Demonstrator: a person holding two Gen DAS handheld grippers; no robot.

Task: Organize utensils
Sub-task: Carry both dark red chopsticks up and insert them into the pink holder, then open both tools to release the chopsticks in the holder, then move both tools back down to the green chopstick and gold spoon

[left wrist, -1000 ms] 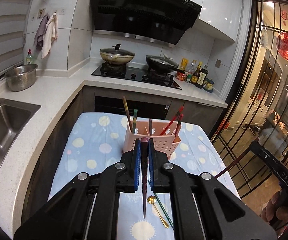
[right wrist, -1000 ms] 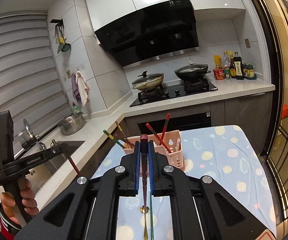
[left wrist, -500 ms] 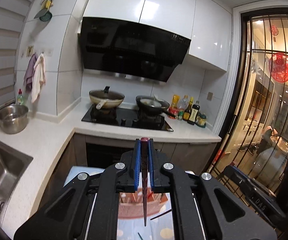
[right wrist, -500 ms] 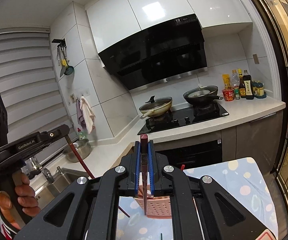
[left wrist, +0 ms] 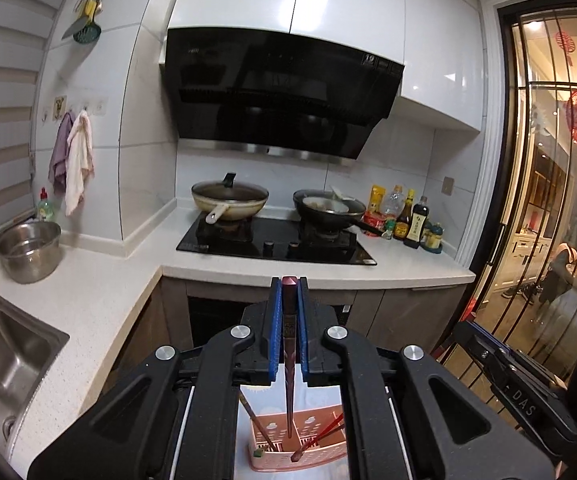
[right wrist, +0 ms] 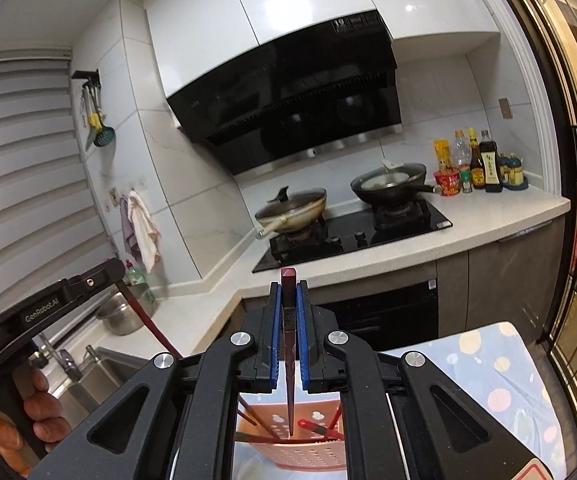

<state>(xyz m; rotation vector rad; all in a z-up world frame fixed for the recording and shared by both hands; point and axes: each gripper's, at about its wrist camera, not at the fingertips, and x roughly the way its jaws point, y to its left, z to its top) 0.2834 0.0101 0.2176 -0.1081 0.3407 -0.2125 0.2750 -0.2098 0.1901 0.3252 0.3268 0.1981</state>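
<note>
Both grippers have lifted since a second ago: table and pink holder [left wrist: 288, 450] have dropped to the bottom edge, and the stove [left wrist: 276, 240] now fills the far view. Left gripper [left wrist: 289, 320] is clamped tight on a dark red chopstick [left wrist: 289, 380], its tip hanging over the holder. Right gripper [right wrist: 289, 324] is equally tight on another chopstick [right wrist: 289, 376], tip above the holder too. Red and brown chopsticks already sit inside.

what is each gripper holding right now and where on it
Left gripper and right gripper each clamp one dark red chopstick near its thick top end, tip hanging down over the pink holder.
</note>
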